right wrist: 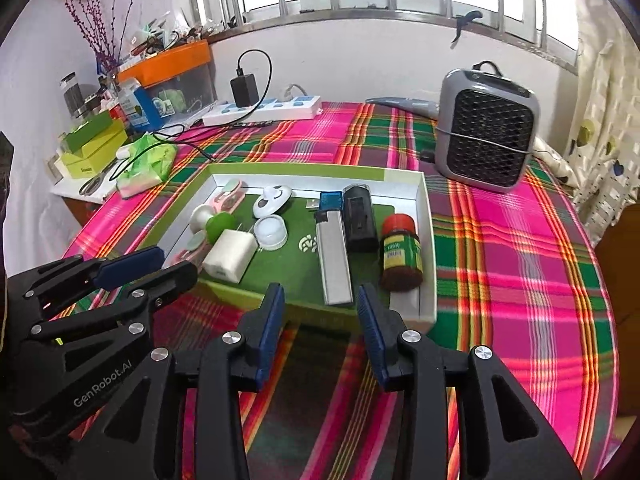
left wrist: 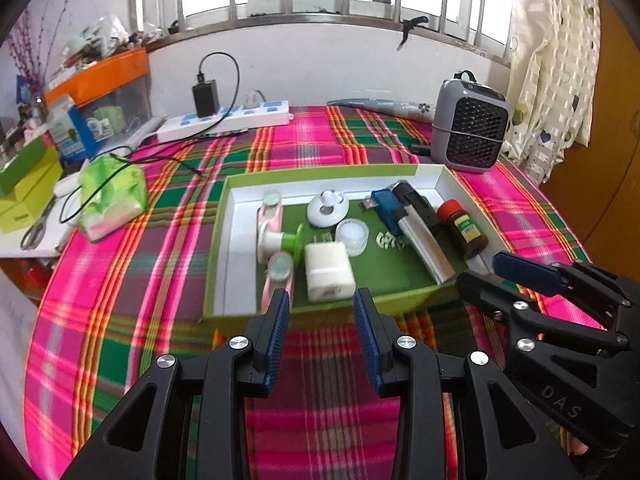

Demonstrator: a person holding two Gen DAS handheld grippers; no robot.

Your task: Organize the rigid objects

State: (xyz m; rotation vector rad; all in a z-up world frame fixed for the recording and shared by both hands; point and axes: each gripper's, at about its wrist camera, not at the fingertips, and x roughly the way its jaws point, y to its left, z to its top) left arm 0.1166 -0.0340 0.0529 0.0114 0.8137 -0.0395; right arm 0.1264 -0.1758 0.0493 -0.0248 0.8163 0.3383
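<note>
I held my left gripper (left wrist: 321,312) just short of the near wall of the green-lined tray (left wrist: 320,171), its blue pads apart with nothing between them. My right gripper (right wrist: 321,306) hung beside it at the tray's near right corner, jaws parted and empty too.

Everything to be sorted lay inside that tray. Against its right wall stood the brown jar with the red cap (right wrist: 401,253), tipped slightly. Just left of the jar lay a black block (right wrist: 360,218), and touching that on its left a silver lighter (right wrist: 334,262) running toward the tray's near wall. At the lighter's far end sat a blue USB stick (right wrist: 329,201). Near the tray's middle was a small clear round pot (right wrist: 271,233), with a white round disc (right wrist: 272,200) beyond it. A white charger cube (left wrist: 329,271) rested close to the near wall, left of centre, and a green-and-white spool (left wrist: 280,240) lay just beyond it. Two pink clips (left wrist: 271,210) lined the tray's left side.

Behind the tray's far right corner stood a grey heater (right wrist: 486,128).
</note>
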